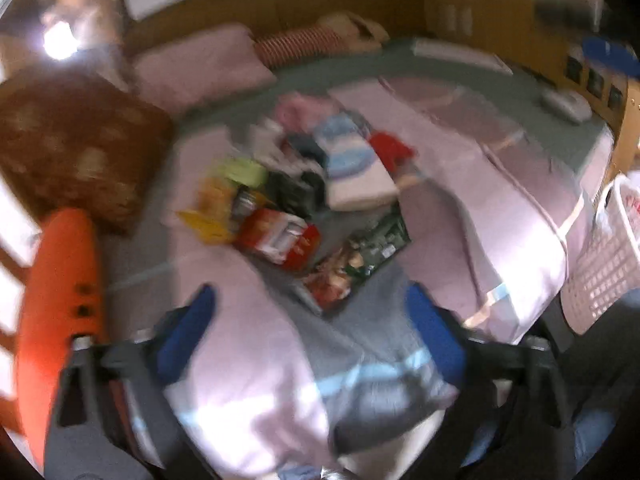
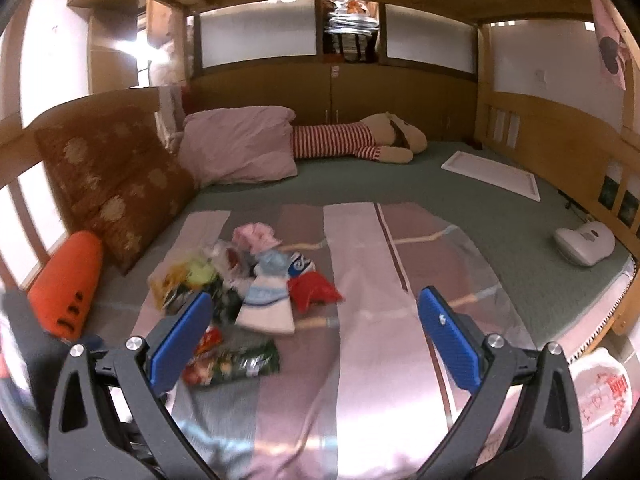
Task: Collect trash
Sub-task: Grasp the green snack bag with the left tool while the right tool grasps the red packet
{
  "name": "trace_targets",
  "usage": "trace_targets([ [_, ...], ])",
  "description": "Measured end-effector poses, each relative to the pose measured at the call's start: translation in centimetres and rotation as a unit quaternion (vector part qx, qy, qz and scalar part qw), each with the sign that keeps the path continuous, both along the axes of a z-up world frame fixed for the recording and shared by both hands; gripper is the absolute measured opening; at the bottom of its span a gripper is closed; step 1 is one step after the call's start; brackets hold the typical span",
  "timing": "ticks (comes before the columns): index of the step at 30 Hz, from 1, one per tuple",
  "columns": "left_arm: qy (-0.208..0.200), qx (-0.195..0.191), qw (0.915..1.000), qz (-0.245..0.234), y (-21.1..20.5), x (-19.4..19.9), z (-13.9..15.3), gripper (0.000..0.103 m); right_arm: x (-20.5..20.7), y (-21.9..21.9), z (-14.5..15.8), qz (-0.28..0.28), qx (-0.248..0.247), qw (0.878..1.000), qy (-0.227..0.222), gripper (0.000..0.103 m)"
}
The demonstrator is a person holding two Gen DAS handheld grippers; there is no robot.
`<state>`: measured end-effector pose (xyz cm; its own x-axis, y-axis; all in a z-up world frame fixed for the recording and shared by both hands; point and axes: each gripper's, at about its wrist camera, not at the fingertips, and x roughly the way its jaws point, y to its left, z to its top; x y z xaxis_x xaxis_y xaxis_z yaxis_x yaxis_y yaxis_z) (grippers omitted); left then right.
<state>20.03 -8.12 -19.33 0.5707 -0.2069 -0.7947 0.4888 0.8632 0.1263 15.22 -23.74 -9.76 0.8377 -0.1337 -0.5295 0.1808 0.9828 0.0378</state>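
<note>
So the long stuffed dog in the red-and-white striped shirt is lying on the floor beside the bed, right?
Not quite. The long stuffed dog in the red-and-white striped shirt is lying on the bed itself, on the green mattress cover by the pink pillow; the right wrist view shows it.

Blurred view. Left gripper (image 1: 310, 340) jaws apart, nothing btwn the blue pads (image 1: 188, 332) — just striped pink bedding (image 1: 248, 360) under them. Ahead of the fingertips: snack wrappers (image 1: 280, 236), w/ folded clothes (image 1: 352, 160) beyond. Orange plush (image 1: 60, 300) left of the fingers — white basket (image 1: 604, 272) far right.
</note>
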Motion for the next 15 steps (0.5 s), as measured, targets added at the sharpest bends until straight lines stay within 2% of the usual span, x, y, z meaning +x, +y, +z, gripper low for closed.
trace_targets([
  [2,0.038,0.034,0.9987,-0.002,-0.9,2.9,-3.1,0.066,2.2,-0.9,-0.5,-0.009,0.005,1.000,0.007,0.100],
  [4,0.056,0.047,0.9973,-0.010,-1.4,4.8,-5.1,0.064,3.4,-1.7,-1.3,-0.002,0.020,1.000,0.002,0.100],
  [5,0.066,0.044,0.9967,-0.018,-1.6,5.3,-5.8,0.056,3.8,-1.9,-1.8,0.002,0.023,1.000,0.004,0.100],
  [6,0.078,0.045,0.9956,-0.029,-1.9,5.8,-6.6,0.044,4.5,-2.2,-2.7,0.003,0.025,0.999,0.020,0.100],
  [9,0.095,0.034,0.9935,-0.052,-2.4,6.0,-7.5,0.019,6.2,-3.4,-5.3,0.008,0.042,0.997,0.060,0.100],
  [12,0.099,-0.008,0.9943,-0.040,-1.1,6.1,-5.7,0.008,7.7,-4.0,-6.6,0.008,0.038,0.996,0.079,0.100],
  [15,0.052,-0.071,0.9960,-0.017,1.3,5.1,-0.6,0.007,8.9,-4.7,-7.4,0.020,0.053,0.995,0.077,0.100],
])
